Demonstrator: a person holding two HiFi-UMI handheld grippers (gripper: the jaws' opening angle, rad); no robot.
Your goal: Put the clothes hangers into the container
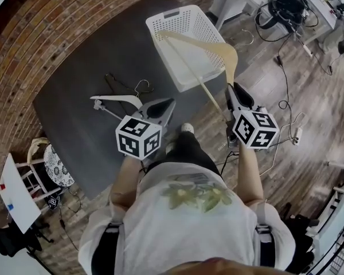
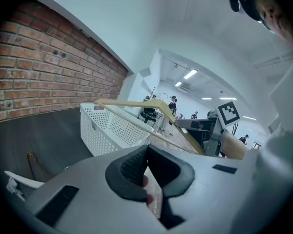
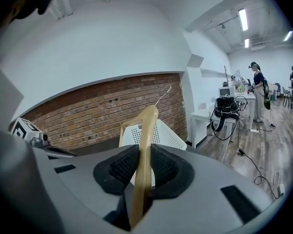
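A white perforated basket (image 1: 160,22) stands at the far edge of a dark mat (image 1: 69,113). My right gripper (image 1: 232,90) is shut on one arm of a wooden hanger (image 1: 218,50), which reaches out over the basket, its hook up. In the right gripper view the wooden hanger (image 3: 145,145) stands clamped between the pads of the right gripper (image 3: 145,155), with the basket (image 3: 168,133) beyond. My left gripper (image 1: 171,103) hovers over the mat's near edge, shut and holding nothing (image 2: 146,152). A white hanger (image 1: 117,101) and a dark wire hanger (image 1: 126,86) lie on the mat.
A brick wall (image 1: 23,44) borders the mat on the left. White desks with cables (image 1: 286,7) stand at the far right, and cords and a power strip (image 1: 295,133) trail over the wooden floor. A small patterned stool (image 1: 58,166) sits near left.
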